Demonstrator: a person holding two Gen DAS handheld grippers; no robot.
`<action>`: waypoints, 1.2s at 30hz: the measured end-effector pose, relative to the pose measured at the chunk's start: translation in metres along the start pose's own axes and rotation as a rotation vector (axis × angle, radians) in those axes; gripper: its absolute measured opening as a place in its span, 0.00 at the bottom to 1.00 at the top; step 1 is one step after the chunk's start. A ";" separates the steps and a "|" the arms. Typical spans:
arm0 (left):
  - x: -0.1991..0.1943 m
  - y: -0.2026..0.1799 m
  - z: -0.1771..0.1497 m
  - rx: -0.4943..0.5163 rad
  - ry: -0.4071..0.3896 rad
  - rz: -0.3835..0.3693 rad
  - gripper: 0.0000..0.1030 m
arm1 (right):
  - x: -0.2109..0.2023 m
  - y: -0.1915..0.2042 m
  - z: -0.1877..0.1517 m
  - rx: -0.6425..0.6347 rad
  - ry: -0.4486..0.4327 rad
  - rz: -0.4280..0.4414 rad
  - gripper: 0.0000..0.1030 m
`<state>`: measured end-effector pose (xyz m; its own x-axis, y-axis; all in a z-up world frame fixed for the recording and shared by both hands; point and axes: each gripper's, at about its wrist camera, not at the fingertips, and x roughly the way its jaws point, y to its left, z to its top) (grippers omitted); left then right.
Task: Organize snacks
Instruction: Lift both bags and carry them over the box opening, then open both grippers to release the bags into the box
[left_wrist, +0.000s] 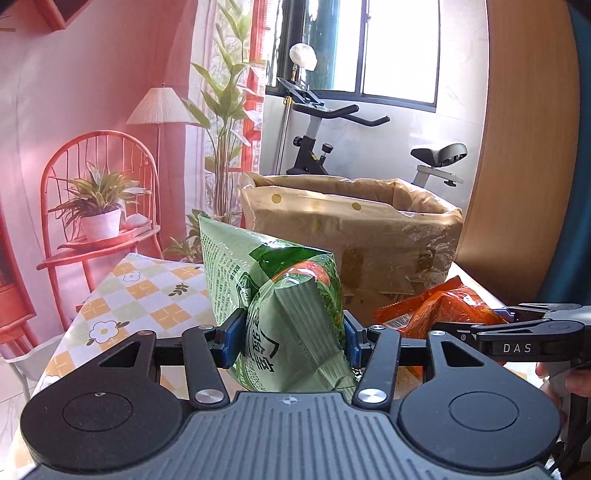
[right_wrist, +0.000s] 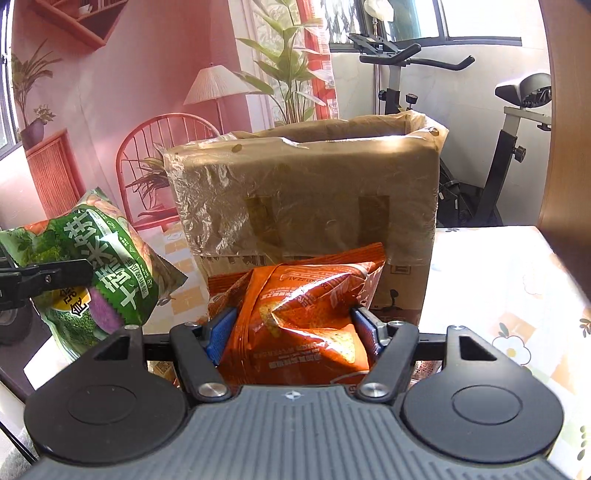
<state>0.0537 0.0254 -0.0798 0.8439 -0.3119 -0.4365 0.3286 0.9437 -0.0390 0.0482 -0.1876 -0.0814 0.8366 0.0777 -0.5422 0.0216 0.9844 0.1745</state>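
Note:
My left gripper (left_wrist: 291, 338) is shut on a green snack bag (left_wrist: 280, 295) and holds it upright above the table, in front of a brown cardboard box (left_wrist: 369, 236) lined with clear plastic. My right gripper (right_wrist: 295, 332) is shut on an orange snack bag (right_wrist: 306, 314), close in front of the same box (right_wrist: 303, 192). In the left wrist view the orange bag (left_wrist: 439, 310) and the right gripper (left_wrist: 517, 332) show at the right. In the right wrist view the green bag (right_wrist: 96, 269) and the left gripper (right_wrist: 44, 280) show at the left.
The table has a checked cloth with flowers (left_wrist: 140, 291), also seen in the right wrist view (right_wrist: 509, 295). Behind the table stand a red chair with a potted plant (left_wrist: 99, 206), a floor lamp (left_wrist: 159, 107), a tall plant (left_wrist: 225, 110) and an exercise bike (left_wrist: 332, 129).

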 end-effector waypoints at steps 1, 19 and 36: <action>-0.003 0.000 0.002 0.000 -0.011 0.002 0.54 | -0.003 0.002 0.003 -0.005 -0.013 0.003 0.67; 0.019 -0.026 0.116 0.085 -0.236 -0.017 0.54 | -0.018 -0.015 0.115 -0.078 -0.253 -0.052 0.67; 0.172 -0.047 0.163 0.188 -0.100 0.031 0.54 | 0.104 -0.049 0.171 -0.182 -0.162 -0.153 0.67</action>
<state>0.2529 -0.0908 -0.0066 0.8894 -0.3016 -0.3436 0.3677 0.9185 0.1454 0.2277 -0.2550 -0.0058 0.9080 -0.0858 -0.4102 0.0679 0.9960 -0.0580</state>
